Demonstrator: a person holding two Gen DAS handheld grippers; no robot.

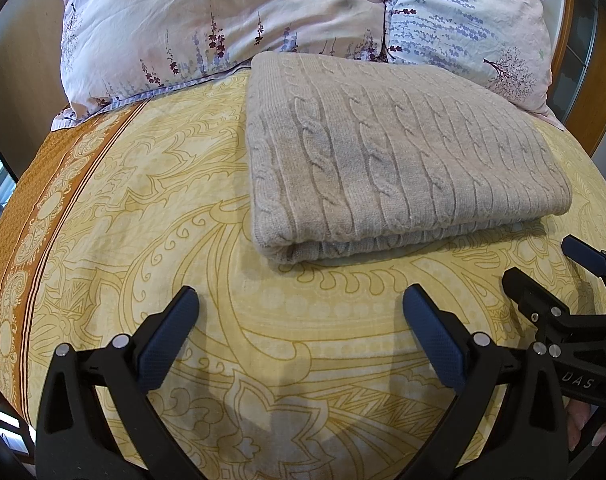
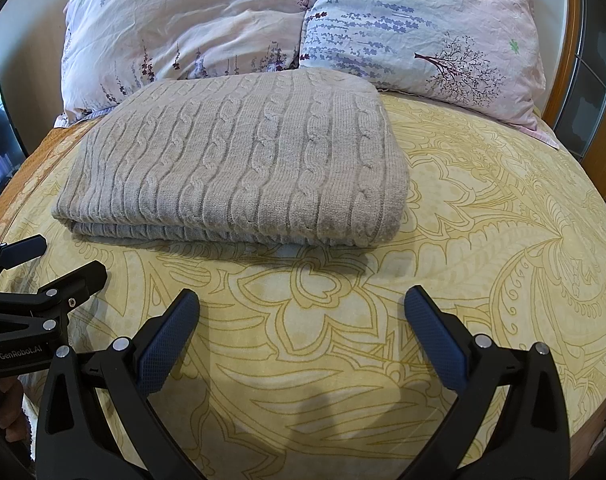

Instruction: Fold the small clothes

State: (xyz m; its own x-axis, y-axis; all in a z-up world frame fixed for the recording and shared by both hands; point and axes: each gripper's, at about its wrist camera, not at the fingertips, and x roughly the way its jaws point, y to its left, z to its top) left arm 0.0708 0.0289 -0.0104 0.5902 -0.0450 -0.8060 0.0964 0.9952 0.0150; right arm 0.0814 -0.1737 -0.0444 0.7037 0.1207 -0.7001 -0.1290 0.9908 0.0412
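1. Grey cable-knit sweater (image 1: 399,152), folded into a thick rectangular bundle, lying flat on the yellow bedspread with an ornate paisley pattern (image 1: 303,340); its far edge meets the pillows, its near folded edge faces both tools
2. Left gripper (image 1: 299,304), black frame with blue textured pads: jaws spread wide, nothing between them, held over bare bedspread short of the sweater's near edge
3. Right gripper (image 2: 301,304), same build: jaws likewise spread wide and empty, near the sweater but apart from it
4. Each tool appears at the edge of the other's view; the right one seems open there too, though it is partly cut off
5. Pale pink floral pillow (image 2: 183,28) and pale blue pillow printed with lavender sprigs and a tree (image 2: 423,24), side by side at the head of the bed
6. Orange patterned border (image 1: 35,208) along the bedspread's left side
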